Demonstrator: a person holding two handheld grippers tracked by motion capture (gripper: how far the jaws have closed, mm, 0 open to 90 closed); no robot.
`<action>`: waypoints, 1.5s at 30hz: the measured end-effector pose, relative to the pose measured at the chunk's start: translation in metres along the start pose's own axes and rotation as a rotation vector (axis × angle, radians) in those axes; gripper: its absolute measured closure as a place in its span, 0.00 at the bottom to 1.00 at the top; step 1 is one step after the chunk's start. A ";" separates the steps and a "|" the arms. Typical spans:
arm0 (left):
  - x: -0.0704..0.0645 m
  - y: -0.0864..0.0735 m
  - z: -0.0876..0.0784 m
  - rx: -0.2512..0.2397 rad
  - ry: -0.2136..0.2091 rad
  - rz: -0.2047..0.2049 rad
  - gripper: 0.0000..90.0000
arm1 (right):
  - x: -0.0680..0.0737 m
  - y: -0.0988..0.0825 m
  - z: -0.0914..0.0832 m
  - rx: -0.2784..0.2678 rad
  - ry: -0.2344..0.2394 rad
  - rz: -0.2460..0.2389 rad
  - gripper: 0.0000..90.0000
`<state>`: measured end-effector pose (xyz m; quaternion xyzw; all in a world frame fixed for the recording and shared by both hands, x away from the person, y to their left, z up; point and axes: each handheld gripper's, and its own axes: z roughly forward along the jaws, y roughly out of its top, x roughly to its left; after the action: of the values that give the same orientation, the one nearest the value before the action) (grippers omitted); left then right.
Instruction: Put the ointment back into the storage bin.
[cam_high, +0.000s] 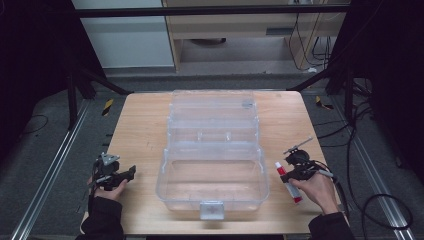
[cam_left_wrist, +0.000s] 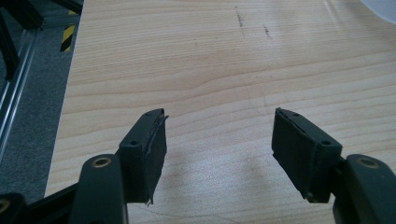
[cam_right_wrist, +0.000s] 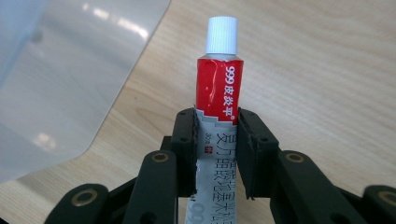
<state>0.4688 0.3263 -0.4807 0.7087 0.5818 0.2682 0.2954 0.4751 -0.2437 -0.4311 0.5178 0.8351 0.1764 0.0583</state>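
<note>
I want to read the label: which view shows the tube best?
The right gripper view: the tube stands close up between the right gripper pads, print sharp. The high view shows it small.

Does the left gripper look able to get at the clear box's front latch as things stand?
Probably yes: the left gripper is open and empty, with bare table between it and the latch.
</note>
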 end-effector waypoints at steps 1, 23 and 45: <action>0.000 0.000 0.000 -0.002 -0.001 0.000 0.39 | -0.001 0.000 -0.002 -0.014 0.001 0.004 0.78; -0.004 0.001 0.002 0.003 -0.011 0.012 0.40 | -0.003 0.010 -0.075 -0.430 0.031 -0.075 0.78; -0.005 0.002 0.004 0.014 -0.016 0.022 0.41 | 0.041 0.055 -0.108 -0.446 0.215 -0.458 0.78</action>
<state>0.4718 0.3209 -0.4820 0.7192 0.5736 0.2614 0.2923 0.4728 -0.2106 -0.3075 0.2698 0.8720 0.3904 0.1199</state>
